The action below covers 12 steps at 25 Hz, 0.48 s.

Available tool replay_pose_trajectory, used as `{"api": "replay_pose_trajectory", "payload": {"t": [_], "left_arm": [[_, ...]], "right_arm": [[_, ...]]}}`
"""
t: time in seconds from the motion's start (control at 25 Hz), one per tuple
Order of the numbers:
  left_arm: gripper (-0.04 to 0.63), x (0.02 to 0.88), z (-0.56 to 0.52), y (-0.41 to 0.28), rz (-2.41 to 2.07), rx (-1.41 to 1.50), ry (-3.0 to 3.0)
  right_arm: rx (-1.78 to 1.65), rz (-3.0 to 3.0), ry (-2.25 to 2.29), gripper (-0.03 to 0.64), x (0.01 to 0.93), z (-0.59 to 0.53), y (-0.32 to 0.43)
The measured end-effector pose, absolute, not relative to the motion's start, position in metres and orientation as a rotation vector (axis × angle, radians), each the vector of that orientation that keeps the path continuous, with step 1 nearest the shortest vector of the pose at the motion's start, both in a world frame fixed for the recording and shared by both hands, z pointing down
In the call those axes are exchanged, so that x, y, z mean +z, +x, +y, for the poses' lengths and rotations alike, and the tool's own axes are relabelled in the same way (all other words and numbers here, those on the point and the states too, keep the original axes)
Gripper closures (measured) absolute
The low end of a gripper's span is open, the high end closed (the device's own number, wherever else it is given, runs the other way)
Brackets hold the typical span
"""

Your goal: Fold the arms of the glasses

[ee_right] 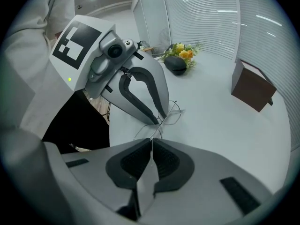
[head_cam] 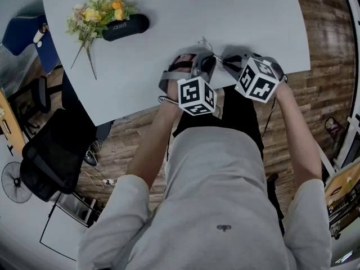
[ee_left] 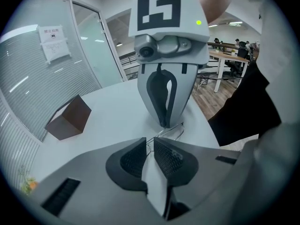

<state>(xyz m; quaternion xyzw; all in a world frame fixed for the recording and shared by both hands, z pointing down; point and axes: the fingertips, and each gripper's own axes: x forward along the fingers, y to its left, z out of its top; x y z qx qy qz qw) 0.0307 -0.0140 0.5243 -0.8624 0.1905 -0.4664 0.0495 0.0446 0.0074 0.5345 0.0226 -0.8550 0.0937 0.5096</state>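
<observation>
Thin wire-framed glasses hang just above the white table, near its front edge, held between both grippers. In the left gripper view my left gripper is closed on a thin wire of the glasses, with only a narrow slit between its pads. My right gripper faces it there and pinches the other end. In the right gripper view my right gripper is shut on a wire arm, and the glasses' rims run on to the left gripper. In the head view the left gripper and right gripper stand close together.
A bunch of flowers and a black case lie at the table's far left. A brown box stands further back on the table, also in the right gripper view. A black office chair stands on the floor at the left.
</observation>
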Motion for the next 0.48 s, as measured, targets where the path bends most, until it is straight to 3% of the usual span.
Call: {"api": "replay_pose_trajectory", "payload": {"t": [0.48], "left_arm": [[0.534,0.521,-0.009,0.019,0.616,-1.423,-2.644]], "right_arm": [[0.200,-2.013,0.073,0.589,0.542,0.014,0.038]]}}
